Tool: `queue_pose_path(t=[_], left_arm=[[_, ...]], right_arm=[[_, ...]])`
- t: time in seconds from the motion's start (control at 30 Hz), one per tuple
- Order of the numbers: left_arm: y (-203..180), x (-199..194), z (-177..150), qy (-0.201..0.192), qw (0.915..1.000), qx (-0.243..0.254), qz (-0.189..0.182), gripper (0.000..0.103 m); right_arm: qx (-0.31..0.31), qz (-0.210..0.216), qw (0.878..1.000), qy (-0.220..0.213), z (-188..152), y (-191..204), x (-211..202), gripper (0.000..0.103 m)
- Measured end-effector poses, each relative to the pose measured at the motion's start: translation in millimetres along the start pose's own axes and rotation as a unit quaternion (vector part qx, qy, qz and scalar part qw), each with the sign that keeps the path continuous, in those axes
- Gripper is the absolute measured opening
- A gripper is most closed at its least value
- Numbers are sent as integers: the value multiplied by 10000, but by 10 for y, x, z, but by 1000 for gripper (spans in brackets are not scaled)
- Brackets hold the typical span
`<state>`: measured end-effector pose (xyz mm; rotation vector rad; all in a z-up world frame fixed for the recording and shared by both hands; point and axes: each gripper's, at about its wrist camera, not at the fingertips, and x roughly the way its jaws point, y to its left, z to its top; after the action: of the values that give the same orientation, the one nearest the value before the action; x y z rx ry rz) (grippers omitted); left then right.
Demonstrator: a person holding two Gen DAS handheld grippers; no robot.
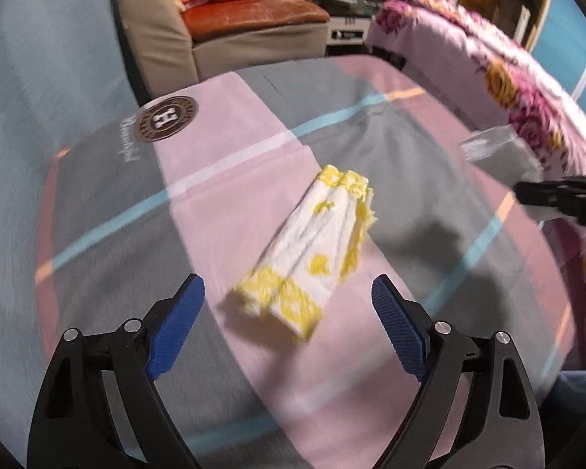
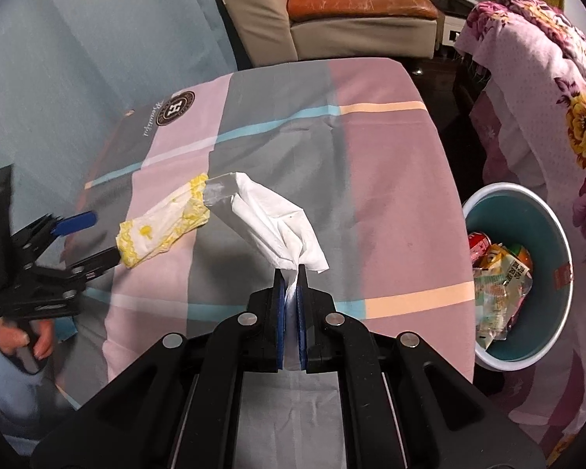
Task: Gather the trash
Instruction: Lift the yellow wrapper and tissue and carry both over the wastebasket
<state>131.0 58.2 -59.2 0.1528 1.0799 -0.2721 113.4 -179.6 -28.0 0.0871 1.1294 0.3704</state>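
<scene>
While our left gripper [image 1: 289,305] stands wide, blue pads [image 1: 175,326] well apart with nothing pressed between them, the yellow-and-white wrapper [image 1: 316,250] lies flat on the table [image 1: 109,203], just ahead of the fingers and between their lines. In the right wrist view the wrapper [image 2: 164,222] sits at the left gripper's [image 2: 97,238] tips; we cannot tell if the lower finger touches it. Our right gripper [image 2: 290,273] is clamped on a white tissue [image 2: 277,215]; the tissue fans out above the pads and a clear plastic piece [image 2: 220,191] hangs at its far end, close to the wrapper's top edge. Table is covered with a pink, grey and blue checked cloth [image 2: 390,148] carrying a round brown logo [image 2: 175,107]. Right of the table, lower down, a round bin [image 2: 551,234] with a teal inside already holds a red can [image 2: 478,242] and crumpled packaging [image 2: 500,285]. A floral purple blanket [image 2: 547,90] drapes beside the bin. Behind the table, a beige armchair with a brown leather seat [image 2: 355,0]. A hand [image 2: 23,336] grips the left gripper's handle, blue sleeve below it
</scene>
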Motion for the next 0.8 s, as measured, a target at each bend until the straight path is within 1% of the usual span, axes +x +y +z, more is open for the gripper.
queue_pose_path(t=[0.07,0.17,0.27,0.3,0.33,0.37,0.4,0.43,0.47,0.5,0.53,0.57,0.6,0.63,0.8], left_arm=[[-14,117,45,126,9999,97,3,88],[-38,305,87,338,9992,175,-97,88],[-44,409,78,439,9984,115,-326,88],[-39,426,68,452,9982,48,-401,86],[-43,430,58,445,9982,-1,-407,79],[-55,420,53,408,9986,1,-323,75],[-68,408,47,386,9989,-2,-260,65],[-79,383,40,366,9992,-44,-182,53],[-82,366,37,364,9992,-98,-131,46],[-81,350,38,368,9991,-180,-105,34],[-84,332,40,378,9989,-268,-95,25],[-97,314,48,374,9987,-334,-81,22],[-112,287,49,347,9986,-398,-60,16],[-140,254,52,314,9984,-464,-51,14],[-351,35,135,67,9979,-646,-33,13]], right_arm=[[32,18,10000,-12,-4,0,-21,5],[120,8,9999,-18,-5,-56,-66,5],[197,-18,9998,-39,14,-104,-91,5],[236,-22,9997,-55,22,-130,-98,5],[262,-22,9996,-64,25,-148,-101,5],[292,-20,9995,-73,29,-167,-102,5],[324,-13,9994,-84,31,-184,-104,5],[341,-5,9994,-91,30,-193,-104,5],[357,1,9993,-99,31,-204,-103,5],[374,16,9992,-111,25,-221,-102,5],[380,18,9992,-116,24,-226,-105,5],[392,20,9992,-126,21,-238,-109,5],[409,23,9991,-148,13,-256,-121,5],[426,28,9989,-167,9,-269,-132,5],[579,13,9978,-334,-36,-408,-250,5]])
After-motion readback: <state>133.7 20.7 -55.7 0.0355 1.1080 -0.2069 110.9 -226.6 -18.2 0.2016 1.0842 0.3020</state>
